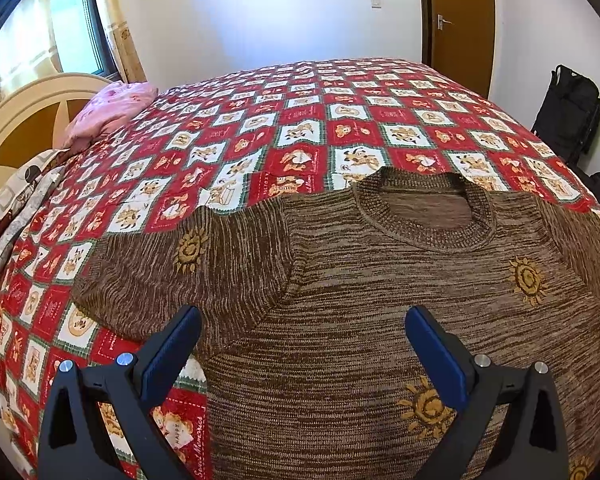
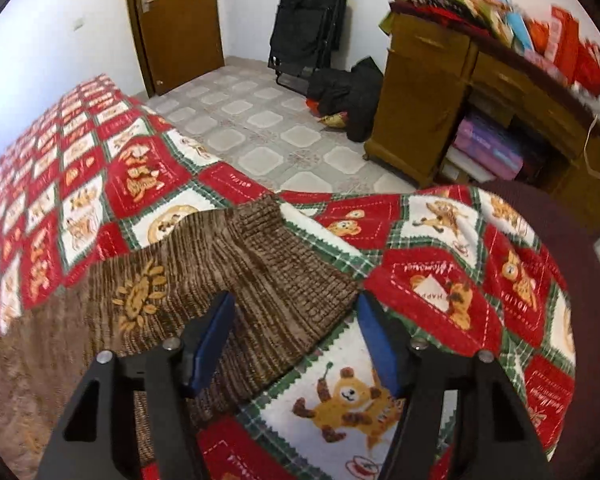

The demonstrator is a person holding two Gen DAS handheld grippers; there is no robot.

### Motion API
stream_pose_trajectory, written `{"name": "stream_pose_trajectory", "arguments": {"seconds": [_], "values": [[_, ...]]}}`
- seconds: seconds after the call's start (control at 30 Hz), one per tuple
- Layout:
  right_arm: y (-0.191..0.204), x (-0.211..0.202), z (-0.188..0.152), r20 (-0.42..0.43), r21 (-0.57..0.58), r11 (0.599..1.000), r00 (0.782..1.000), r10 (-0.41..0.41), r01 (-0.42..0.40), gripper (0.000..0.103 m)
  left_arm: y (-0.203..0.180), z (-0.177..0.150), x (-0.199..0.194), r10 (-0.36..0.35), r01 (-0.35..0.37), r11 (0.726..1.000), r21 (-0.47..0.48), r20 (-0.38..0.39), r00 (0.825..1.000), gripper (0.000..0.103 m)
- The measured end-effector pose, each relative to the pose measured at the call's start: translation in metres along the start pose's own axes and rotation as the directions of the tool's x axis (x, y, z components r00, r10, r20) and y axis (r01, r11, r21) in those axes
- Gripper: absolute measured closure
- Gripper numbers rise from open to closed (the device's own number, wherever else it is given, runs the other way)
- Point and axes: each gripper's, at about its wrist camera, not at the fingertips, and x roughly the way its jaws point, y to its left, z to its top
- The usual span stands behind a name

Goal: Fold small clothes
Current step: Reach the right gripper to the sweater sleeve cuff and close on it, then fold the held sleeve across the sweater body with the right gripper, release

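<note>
A small brown knit sweater (image 1: pixel 340 288) with yellow sun motifs lies flat on the bed, collar (image 1: pixel 424 208) toward the far side, one sleeve spread left. My left gripper (image 1: pixel 302 316) is open above the sweater's left side near the armpit, holding nothing. In the right wrist view the sweater's other sleeve (image 2: pixel 236 280) lies on the quilt, its ribbed cuff (image 2: pixel 260 216) pointing away. My right gripper (image 2: pixel 296 304) is open just above this sleeve, empty.
The bed carries a red and white teddy-bear quilt (image 1: pixel 300 128). A pink pillow (image 1: pixel 108 112) and a headboard (image 1: pixel 16 120) are at the left. A wooden desk (image 2: pixel 480 112), black bags (image 2: pixel 340 88) and a door (image 2: pixel 176 20) stand beyond the bed's edge.
</note>
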Motion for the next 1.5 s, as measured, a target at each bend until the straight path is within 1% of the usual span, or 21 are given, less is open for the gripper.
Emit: {"name": "stream_pose_trajectory", "arguments": {"seconds": [0.03, 0.07, 0.2, 0.37, 0.53, 0.67, 0.73, 0.77, 0.87, 0.93, 1.07, 1.13, 1.17, 1.2, 1.23, 1.27, 1.33, 1.4, 1.43, 1.47, 1.5], "values": [[0.003, 0.000, -0.002, 0.007, -0.034, 0.999, 1.000, -0.017, 0.018, 0.066, 0.001, 0.000, 0.001, -0.001, 0.001, 1.000, -0.003, -0.001, 1.000, 0.001], [0.003, 0.002, -0.003, 0.013, -0.050, 0.998, 1.000, -0.022, 0.023, 0.075, 0.000, 0.000, 0.000, 0.001, -0.001, 1.000, -0.002, -0.004, 1.000, 0.001], [-0.002, -0.001, -0.002, 0.024, -0.054, 0.998, 0.999, 0.033, -0.032, 0.092, 0.001, -0.001, 0.000, -0.005, 0.005, 1.000, -0.002, -0.008, 1.000, 0.001], [0.002, -0.034, 0.006, 0.078, -0.073, 0.992, 0.991, 0.109, -0.103, 0.093, 0.004, -0.001, 0.000, -0.008, 0.008, 1.000, -0.018, -0.002, 1.000, 0.001], [0.043, -0.085, 0.003, 0.125, -0.176, 0.957, 0.959, 0.253, -0.229, 0.093, 0.016, -0.001, -0.001, -0.018, 0.018, 0.998, -0.054, -0.002, 1.000, 0.001], [0.091, -0.117, -0.013, 0.095, -0.265, 0.896, 0.915, 0.393, -0.357, 0.093, 0.029, -0.002, -0.004, -0.007, 0.007, 0.997, -0.076, 0.012, 1.000, 0.001], [0.123, -0.132, -0.028, 0.064, -0.319, 0.850, 0.885, 0.461, -0.420, 0.093, 0.038, -0.001, -0.003, -0.003, 0.004, 0.995, -0.099, 0.010, 1.000, 0.001], [0.143, -0.141, -0.041, 0.045, -0.359, 0.816, 0.865, 0.499, -0.453, 0.093, 0.042, -0.001, -0.003, -0.001, 0.002, 0.994, -0.107, 0.009, 1.000, 0.001], [0.198, -0.151, -0.084, -0.012, -0.474, 0.728, 0.830, 0.558, -0.496, 0.093, 0.055, -0.002, -0.004, 0.008, -0.007, 0.991, -0.134, 0.009, 1.000, 0.001], [0.231, -0.149, -0.118, -0.051, -0.537, 0.675, 0.818, 0.573, -0.507, 0.093, 0.063, -0.003, -0.004, 0.019, -0.018, 0.989, -0.146, 0.009, 1.000, 0.001], [0.268, -0.124, -0.171, -0.152, -0.551, 0.621, 0.799, 0.582, -0.558, 0.092, 0.076, -0.009, -0.003, 0.035, -0.034, 0.987, -0.156, 0.003, 0.999, 0.001], [0.276, -0.116, -0.192, -0.185, -0.561, 0.602, 0.795, 0.578, -0.568, 0.088, 0.081, -0.012, 0.001, 0.044, -0.045, 0.986, -0.163, -0.009, 0.999, 0.001], [0.280, -0.110, -0.201, -0.203, -0.567, 0.595, 0.797, 0.569, -0.570, 0.081, 0.082, -0.013, 0.002, 0.045, -0.047, 0.985, -0.166, -0.015, 0.999, 0.001], [0.282, -0.107, -0.205, -0.225, -0.575, 0.585, 0.798, 0.559, -0.572, 0.073, 0.083, -0.013, 0.004, 0.044, -0.047, 0.984, -0.170, -0.021, 0.999, 0.001], [0.281, -0.104, -0.209, -0.249, -0.580, 0.574, 0.796, 0.552, -0.579, 0.052, 0.084, -0.014, 0.006, 0.043, -0.047, 0.984, -0.174, -0.026, 0.999, 0.001], [0.280, -0.104, -0.214, -0.269, -0.574, 0.564, 0.788, 0.554, -0.593, 0.043, 0.085, -0.015, 0.007, 0.042, -0.046, 0.983, -0.176, -0.028, 0.999, 0.001], [0.270, -0.110, -0.210, -0.264, -0.559, 0.557, 0.769, 0.582, -0.614, 0.043, 0.082, -0.015, 0.007, 0.038, -0.042, 0.985, -0.170, -0.026, 0.999, 0.001], [0.253, -0.120, -0.190, -0.200, -0.534, 0.566, 0.744, 0.637, -0.628, 0.049, 0.079, -0.014, 0.007, 0.042, -0.045, 0.987, -0.156, -0.023, 0.999, 0.001], [0.246, -0.124, -0.181, -0.160, -0.523, 0.579, 0.739, 0.655, -0.626, 0.060, 0.078, -0.014, 0.007, 0.044, -0.046, 0.988, -0.149, -0.020, 0.999, 0.001], [0.235, -0.126, -0.165, -0.105, -0.506, 0.610, 0.746, 0.658, -0.609, 0.073, 0.076, -0.014, 0.006, 0.045, -0.047, 0.988, -0.145, -0.018, 0.999, 0.001], [0.228, -0.125, -0.153, -0.067, -0.488, 0.644, 0.761, 0.645, -0.589, 0.077, 0.075, -0.014, 0.006, 0.048, -0.050, 0.989, -0.142, -0.015, 0.999, 0.001]]}}
